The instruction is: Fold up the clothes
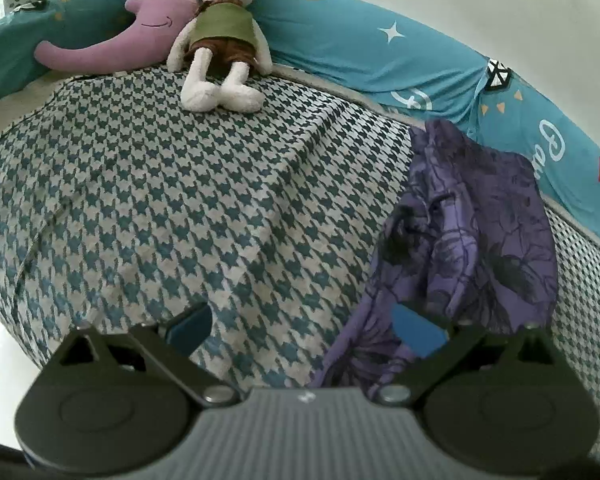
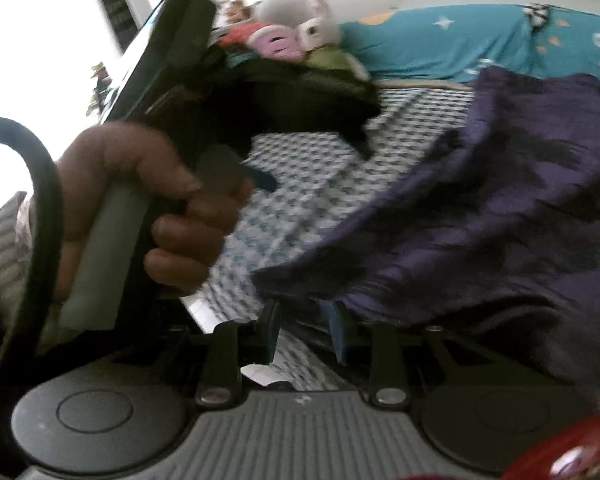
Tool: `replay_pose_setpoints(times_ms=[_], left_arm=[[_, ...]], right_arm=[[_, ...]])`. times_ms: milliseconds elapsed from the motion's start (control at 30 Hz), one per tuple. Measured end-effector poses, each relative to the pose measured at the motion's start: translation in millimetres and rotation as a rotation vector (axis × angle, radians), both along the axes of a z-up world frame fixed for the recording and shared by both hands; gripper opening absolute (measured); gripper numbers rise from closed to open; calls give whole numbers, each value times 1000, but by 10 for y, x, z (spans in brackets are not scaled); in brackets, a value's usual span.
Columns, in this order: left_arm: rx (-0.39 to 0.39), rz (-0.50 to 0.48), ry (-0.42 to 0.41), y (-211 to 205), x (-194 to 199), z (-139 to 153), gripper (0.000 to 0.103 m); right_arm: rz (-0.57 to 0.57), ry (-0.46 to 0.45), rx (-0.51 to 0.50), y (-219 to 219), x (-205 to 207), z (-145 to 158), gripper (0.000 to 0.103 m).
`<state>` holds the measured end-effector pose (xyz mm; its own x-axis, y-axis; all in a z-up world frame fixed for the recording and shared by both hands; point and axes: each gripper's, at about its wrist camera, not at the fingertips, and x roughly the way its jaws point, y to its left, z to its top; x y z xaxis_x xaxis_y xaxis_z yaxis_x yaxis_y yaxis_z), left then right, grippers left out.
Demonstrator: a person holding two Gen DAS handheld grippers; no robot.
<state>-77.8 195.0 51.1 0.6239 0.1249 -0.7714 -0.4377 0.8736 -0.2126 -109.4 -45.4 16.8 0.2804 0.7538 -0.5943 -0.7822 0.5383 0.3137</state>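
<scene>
Left wrist view: our left gripper [image 1: 306, 330] is spread wide over the checked bed [image 1: 180, 200], holding nothing; the purple garment [image 1: 472, 232] lies crumpled on the right, near a rabbit toy [image 1: 224, 36] far off.

Right wrist view, blurred: our right gripper [image 2: 305, 334] stands narrow; the garment [image 2: 480, 216] hangs over it, grip unclear. A hand [image 2: 148, 204] holds the left gripper [image 2: 260, 120].

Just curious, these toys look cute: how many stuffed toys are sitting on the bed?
2 clearly: a white plush rabbit at the bed's far edge, and a purple moon pillow beside it. More may hide behind them.
</scene>
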Motion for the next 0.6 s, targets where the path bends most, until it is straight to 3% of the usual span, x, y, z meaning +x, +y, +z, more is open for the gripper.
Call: replay_pose_setpoints(times_ms=[400,600], left_arm=[[11,-36,13,-137,33,-48,101],[10,-51,16,-193,37,-62,101]], right_arm=[[-243,-73,-26,-864,-47,228,28],[-322,-124,-92,-1055,-17,178,30]])
